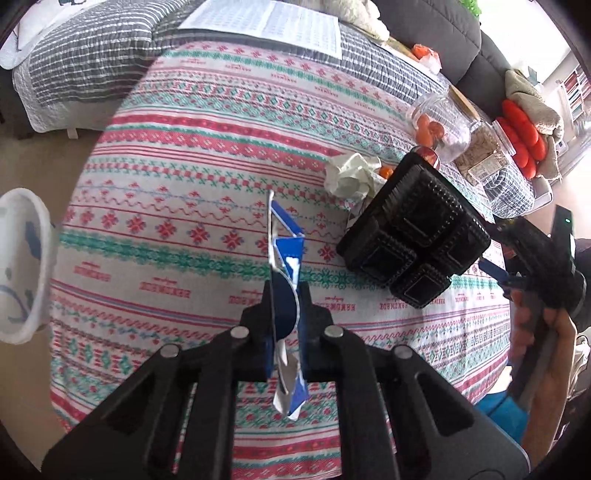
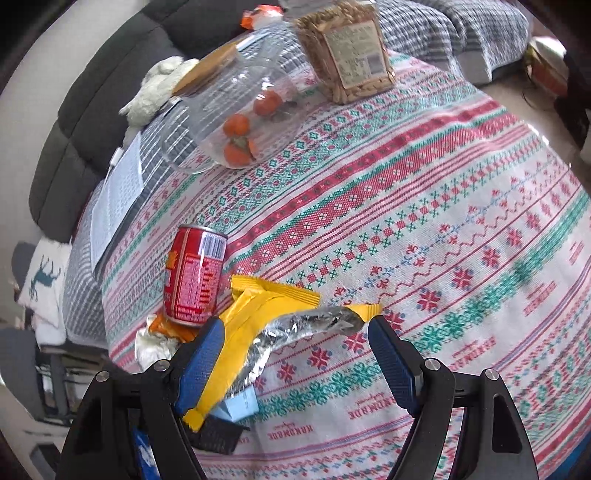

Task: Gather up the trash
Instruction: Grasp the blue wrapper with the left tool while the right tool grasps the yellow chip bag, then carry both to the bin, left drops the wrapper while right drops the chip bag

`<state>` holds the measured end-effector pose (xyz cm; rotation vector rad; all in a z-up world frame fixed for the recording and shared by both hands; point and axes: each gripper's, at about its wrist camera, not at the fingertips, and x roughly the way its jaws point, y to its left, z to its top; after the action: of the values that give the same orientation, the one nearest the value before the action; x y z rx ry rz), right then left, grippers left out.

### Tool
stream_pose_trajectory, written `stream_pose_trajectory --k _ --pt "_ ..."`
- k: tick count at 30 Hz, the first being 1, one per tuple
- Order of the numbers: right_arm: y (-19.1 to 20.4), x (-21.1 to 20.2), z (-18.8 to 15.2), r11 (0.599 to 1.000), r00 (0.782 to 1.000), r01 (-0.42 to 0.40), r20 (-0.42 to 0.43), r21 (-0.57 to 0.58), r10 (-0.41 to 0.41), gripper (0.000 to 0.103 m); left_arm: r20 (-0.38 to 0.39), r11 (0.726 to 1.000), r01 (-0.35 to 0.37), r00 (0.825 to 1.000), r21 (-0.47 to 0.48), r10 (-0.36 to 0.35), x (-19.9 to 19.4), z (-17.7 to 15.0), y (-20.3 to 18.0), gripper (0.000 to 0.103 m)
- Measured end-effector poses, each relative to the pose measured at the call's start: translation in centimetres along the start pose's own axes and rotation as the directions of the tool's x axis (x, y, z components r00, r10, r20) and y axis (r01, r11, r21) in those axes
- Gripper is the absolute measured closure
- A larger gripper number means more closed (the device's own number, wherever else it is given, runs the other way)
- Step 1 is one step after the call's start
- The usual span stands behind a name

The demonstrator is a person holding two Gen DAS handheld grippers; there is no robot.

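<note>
My left gripper (image 1: 286, 295) is shut on a torn blue and silver wrapper (image 1: 286, 258) and holds it above the patterned tablecloth (image 1: 184, 221). A black plastic tray (image 1: 413, 240) stands tilted to its right, with a crumpled white tissue (image 1: 351, 173) behind it. My right gripper (image 2: 295, 332) is open; a yellow wrapper with a silver lining (image 2: 266, 314) lies between its fingers, against the left finger (image 2: 201, 358). A red can (image 2: 194, 277) stands just beyond, to the left. The right gripper also shows in the left wrist view (image 1: 495, 273), beside the tray.
A white bin (image 1: 18, 266) is at the left edge. A clear jar with oranges (image 2: 236, 125) lies on its side near a bag of nuts (image 2: 347, 55). A printed sheet (image 1: 266, 26) and a grey quilt (image 1: 92, 48) are beyond. A dark sofa (image 2: 92, 110) borders the table.
</note>
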<state>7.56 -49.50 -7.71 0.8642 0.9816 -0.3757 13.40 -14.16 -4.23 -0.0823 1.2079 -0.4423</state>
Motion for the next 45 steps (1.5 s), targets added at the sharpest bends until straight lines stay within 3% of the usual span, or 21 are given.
stream_pose_trajectory --k 3,6,10,15,24,26,27,29,31,36,39,41,45 --pt "-0.3 1.5 0.1 0.998 0.999 -0.029 -0.025 0.061 0.03 0.028 0.015 1.0 -0.013 1.0 0.008 0.012 -0.7 0.0 0.7 0.092" --pt "-0.2 2.8 0.0 0.992 0.996 -0.064 -0.053 0.105 0.07 0.041 0.028 1.0 -0.026 0.999 0.011 0.025 -1.3 -0.1 1.4 0.092" --pt "0.2 3.2 0.0 0.989 0.991 -0.11 -0.062 0.102 0.117 0.077 0.037 1.0 -0.031 0.999 -0.001 0.031 -1.9 -0.1 2.5 0.092" --pt "1.1 2.2 -0.3 0.993 0.992 -0.116 -0.045 0.023 0.117 0.101 0.049 0.999 -0.032 0.998 -0.013 0.032 -2.6 -0.3 3.3 0.092" --pt "1.5 -1.5 -0.1 0.993 0.995 -0.089 0.043 -0.079 0.093 0.102 0.078 0.999 -0.027 0.997 -0.038 0.03 -4.2 -0.5 5.0 0.092" --pt "1.5 -1.9 0.1 0.995 0.996 -0.06 0.062 -0.085 0.066 0.098 0.083 0.999 -0.029 0.996 -0.043 0.033 -4.5 -0.5 5.4 0.092" --pt "1.4 -1.9 0.1 0.996 0.997 -0.042 0.064 -0.083 0.048 0.093 0.084 0.999 -0.03 0.996 -0.045 0.033 -4.6 -0.5 5.6 0.092" --pt "0.9 -1.6 0.2 0.997 0.998 -0.039 0.047 -0.066 0.043 0.05 0.085 0.998 -0.029 0.996 -0.051 0.033 -4.8 -0.5 5.9 0.092" --pt "1.0 -1.0 0.2 0.999 0.998 -0.034 0.051 -0.039 0.036 0.038 0.085 0.998 -0.029 0.996 -0.05 0.033 -4.9 -0.5 6.1 0.092" --pt "3.2 2.0 -0.2 0.997 1.0 0.019 0.01 -0.08 -0.018 0.038 0.075 0.998 -0.037 0.996 -0.045 0.04 -4.6 -0.3 6.6 0.092" --pt "3.7 4.0 -0.8 0.993 0.998 0.057 -0.023 -0.102 -0.06 0.049 0.068 0.998 -0.043 0.997 -0.055 0.047 -4.5 -0.2 7.3 0.092" --pt "4.0 4.4 -1.0 0.986 0.995 0.099 -0.012 -0.13 -0.101 0.067 0.065 0.997 -0.046 0.997 -0.059 0.05 -4.4 -0.2 7.7 0.092" --pt "4.9 4.5 -1.7 0.965 0.99 0.132 -0.015 -0.225 -0.139 0.083 0.069 0.997 -0.053 0.996 -0.063 0.057 -4.7 -0.2 8.4 0.092"
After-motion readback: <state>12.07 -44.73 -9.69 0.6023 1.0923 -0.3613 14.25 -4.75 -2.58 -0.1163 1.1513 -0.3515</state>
